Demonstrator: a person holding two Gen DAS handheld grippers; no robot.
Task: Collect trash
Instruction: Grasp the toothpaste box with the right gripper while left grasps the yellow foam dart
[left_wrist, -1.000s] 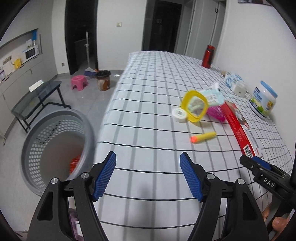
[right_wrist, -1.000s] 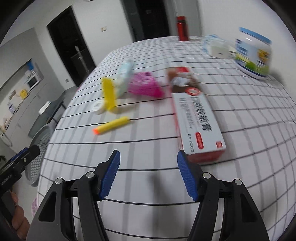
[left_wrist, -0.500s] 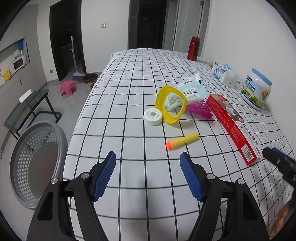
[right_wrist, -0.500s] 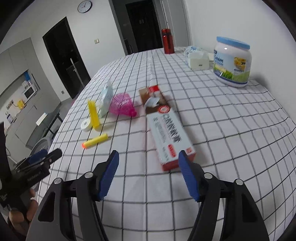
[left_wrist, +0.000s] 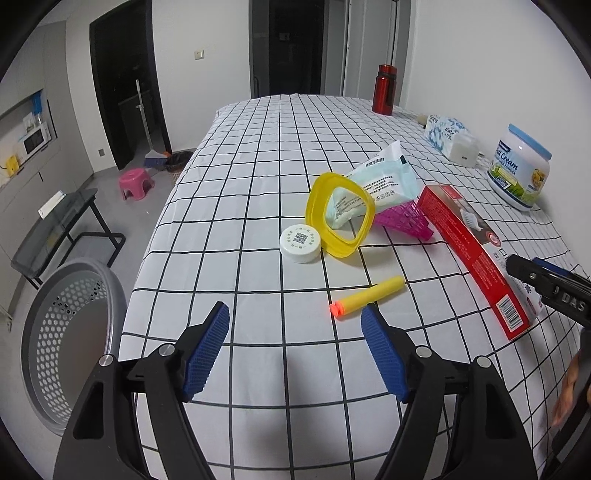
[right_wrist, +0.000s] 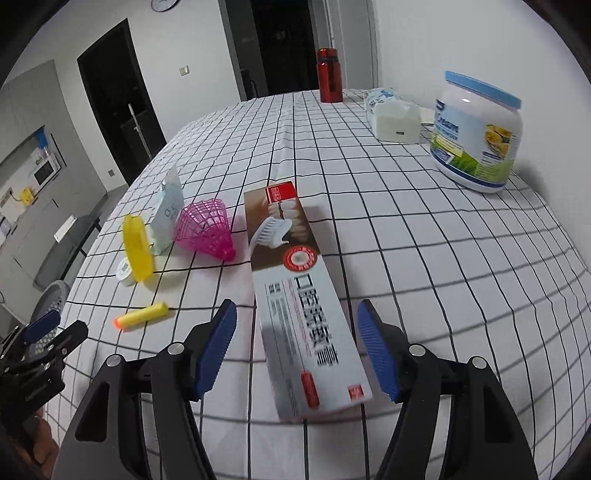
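Right tool (right_wrist: 297, 345) open about halfway, toothpaste box (right_wrist: 303, 295) lying lengthwise between the blue pads, no pad touching cardboard yet. Left tool (left_wrist: 295, 349) wide, empty; foam dart (left_wrist: 367, 297) just ahead of its right pad, not between the pads.

Step in hand, by the look of it: pick up the box with the right tool. To do it well: centre over the near end, keep the pads parallel to the long sides, lower until both pads bracket the side walls, then close gently, since thin cardboard likely buckles under a hard squeeze. Gripping so near one end probably lets the far end droop; a hold further forward should balance better.

Around: ahead and left of the right tool, pink shuttlecock (right_wrist: 207, 229), yellow ring (right_wrist: 137, 249), white cap (right_wrist: 125, 270), wipes packet (right_wrist: 168, 214), all loose on the checked surface (right_wrist: 424, 258). Far ahead right, cream tub (right_wrist: 476, 133), tissue pack (right_wrist: 393, 116), red bottle (right_wrist: 329, 75): likely not trash. Grey basket (left_wrist: 70, 332) on the floor, left of the left tool.

In the way: nothing touching the box; shuttlecock close beside its far end.
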